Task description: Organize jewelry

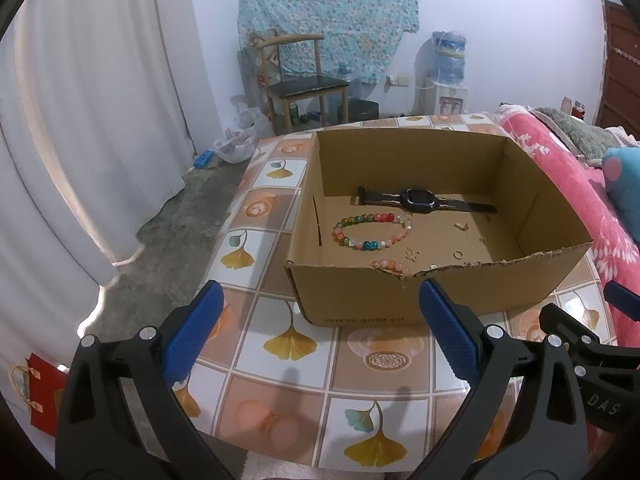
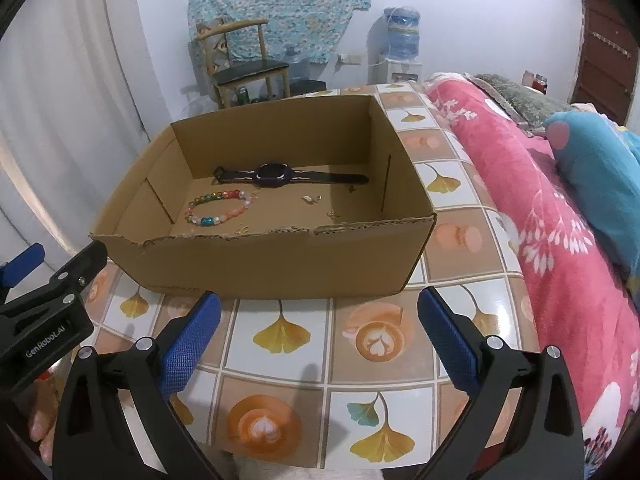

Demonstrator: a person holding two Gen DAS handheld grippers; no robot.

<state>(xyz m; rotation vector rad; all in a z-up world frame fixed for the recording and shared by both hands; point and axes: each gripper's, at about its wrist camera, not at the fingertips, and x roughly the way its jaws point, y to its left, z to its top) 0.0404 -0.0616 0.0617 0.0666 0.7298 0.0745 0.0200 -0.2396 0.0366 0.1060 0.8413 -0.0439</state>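
Jewelry lies loose on the floor of the open brown cardboard box (image 1: 360, 300), which stands on the table covered with a ginkgo-leaf and latte-pattern oilcloth (image 1: 288, 344). Inside, the black wristwatch with a dark round face (image 1: 418, 199) lies flat along the far wall, straps extended. The multicoloured glass-bead bracelet (image 1: 370, 231) lies in front of it, toward the left. A second pink-and-orange bead bracelet (image 1: 390, 265) sits against the torn near wall, partly hidden by it. Several small gold-coloured pieces (image 1: 458, 255) are scattered to the right; their type cannot be determined.

The low walls likely serve to keep small items from rolling off.

The left gripper (image 1: 316, 336) and the right gripper (image 2: 318, 338) both hover over the oilcloth short of the box, blue pads spread wide, holding nothing.

Legible writing: "www.aufa.co", partly readable, on the box front; "GenRobot.AI" on the left gripper body in the right wrist view.
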